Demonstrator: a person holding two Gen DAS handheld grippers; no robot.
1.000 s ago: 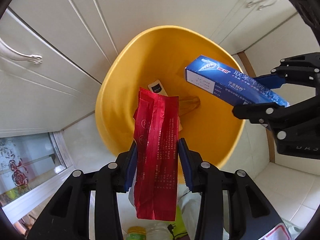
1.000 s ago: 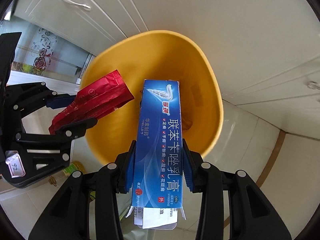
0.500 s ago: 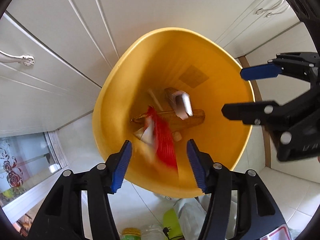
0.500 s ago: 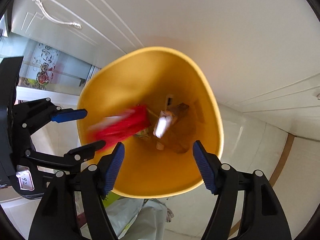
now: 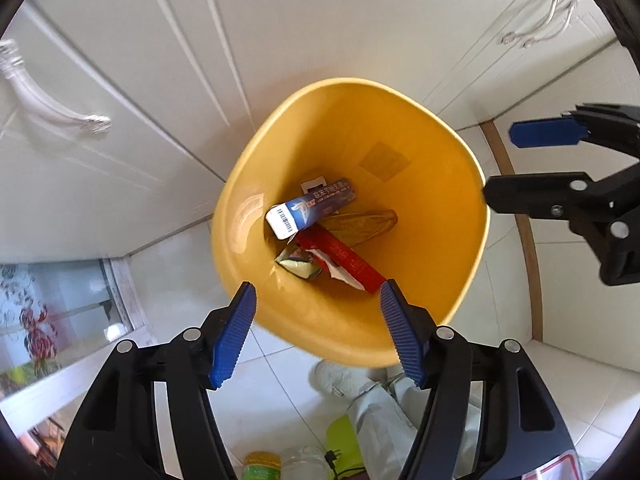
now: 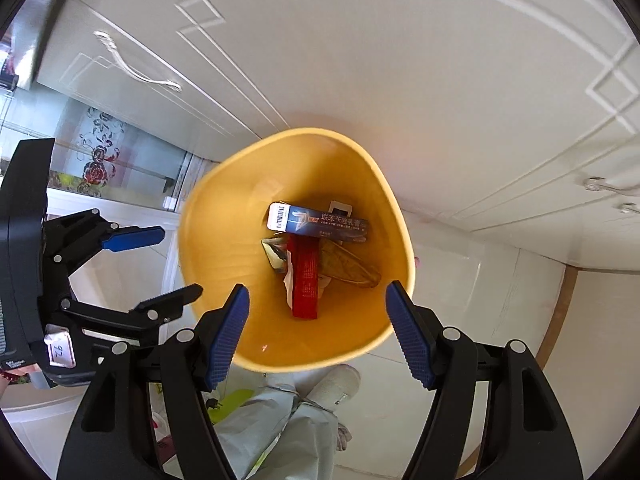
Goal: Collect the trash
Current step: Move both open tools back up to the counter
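While hanging over the yellow bin [image 5: 432,240] in the left wrist view, gripped nothing with the left gripper [image 5: 318,286]: fingers spread wide, jaws just opened further, only air between them. Found the red pouch [image 5: 344,260] lying slanted on the bin's bottom, its far end tucked under the blue box [image 5: 312,208]. Beside these, touching the pouch, an amber see-through wrapper [image 5: 360,222] and a crumpled foil scrap [image 5: 298,264]. Below the bin, on the tiled floor [image 5: 280,364], glimpsed a shoe [image 5: 340,376] and a trouser leg, plus a green-capped bottle [image 5: 260,464] at the picture's edge; could not tell whether trash or not.

In the right wrist view, likewise held nothing in the right gripper [image 6: 316,289]: fingers well apart, jaws just opened, empty between. Saw the same heap deep in the bin, box laid crosswise over the pouch's end, both well clear of either gripper.

Judged this round of collecting done: box and pouch both at rest inside the bin, neither hanging on the rim. Still to do, probably: fetching whatever rubbish lies elsewhere. Could make out none for certain from these two views.
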